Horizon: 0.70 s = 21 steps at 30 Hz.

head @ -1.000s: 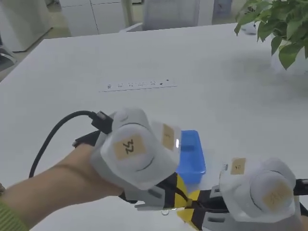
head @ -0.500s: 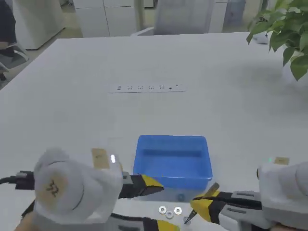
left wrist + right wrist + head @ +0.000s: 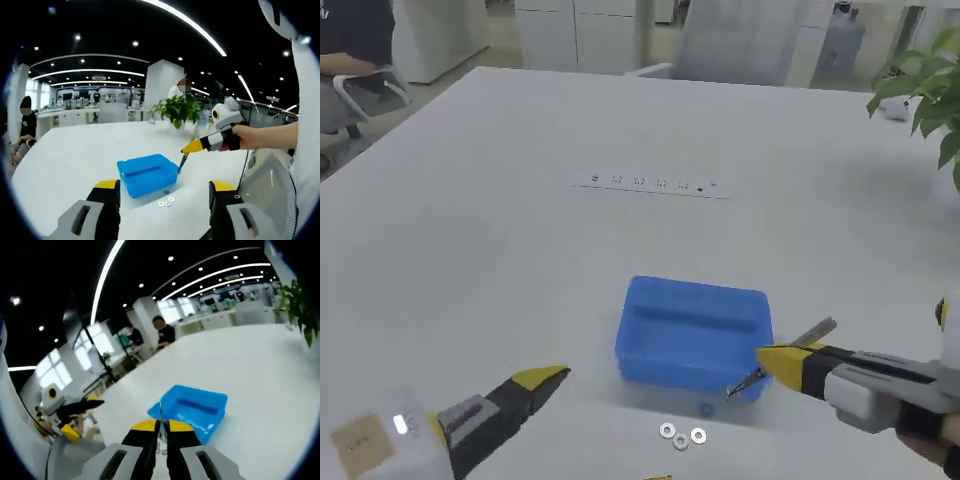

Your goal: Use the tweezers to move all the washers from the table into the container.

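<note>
1. Blue plastic container (image 3: 692,340) stands on the white tabletop (image 3: 500,230), open side up.
2. Three small washers (image 3: 681,436) lie close together on the tabletop, just beside the near wall of the container and outside of it.
3. The right hand-held gripper (image 3: 782,358) is closed on the tweezers (image 3: 744,383). Their thin tip points down at the near right corner of the container, apart from the washers.
4. The left hand-held gripper (image 3: 165,186) has its jaws wide apart and grips nothing. It is to the left of the washers.
</note>
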{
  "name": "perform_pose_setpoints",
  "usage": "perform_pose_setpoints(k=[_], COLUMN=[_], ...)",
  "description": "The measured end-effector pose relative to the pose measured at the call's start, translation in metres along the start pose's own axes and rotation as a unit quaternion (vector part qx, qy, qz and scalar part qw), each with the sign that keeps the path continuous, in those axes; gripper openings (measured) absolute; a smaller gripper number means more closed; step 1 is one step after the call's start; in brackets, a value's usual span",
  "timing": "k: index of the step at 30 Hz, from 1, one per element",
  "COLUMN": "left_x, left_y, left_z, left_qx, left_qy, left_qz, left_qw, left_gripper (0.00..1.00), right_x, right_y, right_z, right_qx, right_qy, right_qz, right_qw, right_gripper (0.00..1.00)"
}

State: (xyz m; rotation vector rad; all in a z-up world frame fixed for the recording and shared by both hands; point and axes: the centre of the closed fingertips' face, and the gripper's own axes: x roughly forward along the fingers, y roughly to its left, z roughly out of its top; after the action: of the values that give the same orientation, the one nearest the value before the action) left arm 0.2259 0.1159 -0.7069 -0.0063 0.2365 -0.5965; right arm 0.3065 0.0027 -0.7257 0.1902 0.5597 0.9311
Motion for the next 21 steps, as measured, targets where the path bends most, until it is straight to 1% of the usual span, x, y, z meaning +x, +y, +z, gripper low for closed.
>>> perform_pose_setpoints(k=[1, 4, 5, 6, 7, 8, 9, 10, 13, 14, 16, 17, 18, 20, 21], left_x=[-0.001, -0.006, -0.008, -0.009, -0.01, -0.012, -0.012, -0.012, -0.011, -0.011, -0.011, -0.011, -0.011, -0.011, -0.012], left_y=[0.004, 0.014, 0.017, 0.021, 0.022, 0.024, 0.023, 0.022, 0.024, 0.025, 0.026, 0.026, 0.026, 0.027, 0.028], left_z=[0.004, 0.009, 0.012, 0.018, 0.021, 0.024, 0.025, 0.024, 0.023, 0.022, 0.022, 0.022, 0.022, 0.022, 0.021], left_qx=[-0.003, -0.032, -0.039, -0.044, -0.049, -0.052, -0.05, -0.048, -0.048, -0.049, -0.051, -0.05, -0.048, -0.047, -0.048], left_qy=[-0.019, -0.046, -0.056, -0.076, -0.088, -0.101, -0.103, -0.101, -0.098, -0.096, -0.095, -0.095, -0.095, -0.094, -0.092], left_qz=[0.009, 0.027, 0.035, 0.039, 0.04, 0.04, 0.039, 0.038, 0.041, 0.044, 0.049, 0.05, 0.053, 0.055, 0.056], left_qw=[0.9998, 0.998, 0.9971, 0.9953, 0.9941, 0.9927, 0.9927, 0.993, 0.9932, 0.9932, 0.9929, 0.9929, 0.9929, 0.993, 0.993], left_gripper=[0.75, 0.84, 0.86, 0.88, 0.91, 0.93, 0.94, 0.95, 0.96, 0.96, 0.96, 0.96, 0.95, 0.94, 0.93], right_x=[0.001, 0.005, 0.006, 0.008, 0.011, 0.013, 0.017, 0.02, 0.033, 0.038, 0.044, 0.047, 0.052, 0.058, 0.06], right_y=[-0.004, -0.012, -0.014, -0.018, -0.024, -0.028, -0.032, -0.036, -0.042, -0.046, -0.054, -0.057, -0.061, -0.066, -0.07], right_z=[0.004, 0.009, 0.01, 0.011, 0.01, 0.009, 0.009, 0.009, 0.009, 0.007, 0.001, -0.002, -0.005, -0.008, -0.009], right_qx=[-0.013, -0.023, -0.027, -0.03, -0.042, -0.056, -0.068, -0.077, -0.079, -0.085, -0.11, -0.112, -0.115, -0.109, -0.114], right_qy=[-0.001, 0.004, 0.006, 0.008, 0.017, 0.025, 0.034, 0.038, 0.043, 0.051, 0.072, 0.078, 0.084, 0.091, 0.096], right_qz=[-0.01, -0.025, -0.03, -0.036, -0.05, -0.058, -0.067, -0.074, -0.077, -0.082, -0.091, -0.093, -0.093, -0.088, -0.086], right_qw=[0.9999, 0.9994, 0.9992, 0.9989, 0.9977, 0.9964, 0.9948, 0.9936, 0.993, 0.9917, 0.9872, 0.9863, 0.9855, 0.9859, 0.9851], right_gripper=[0.02, 0.02, 0.02, 0.02, 0.02, 0.02, 0.02, 0.02, 0.02, 0.03, 0.03, 0.03, 0.03, 0.03, 0.03])
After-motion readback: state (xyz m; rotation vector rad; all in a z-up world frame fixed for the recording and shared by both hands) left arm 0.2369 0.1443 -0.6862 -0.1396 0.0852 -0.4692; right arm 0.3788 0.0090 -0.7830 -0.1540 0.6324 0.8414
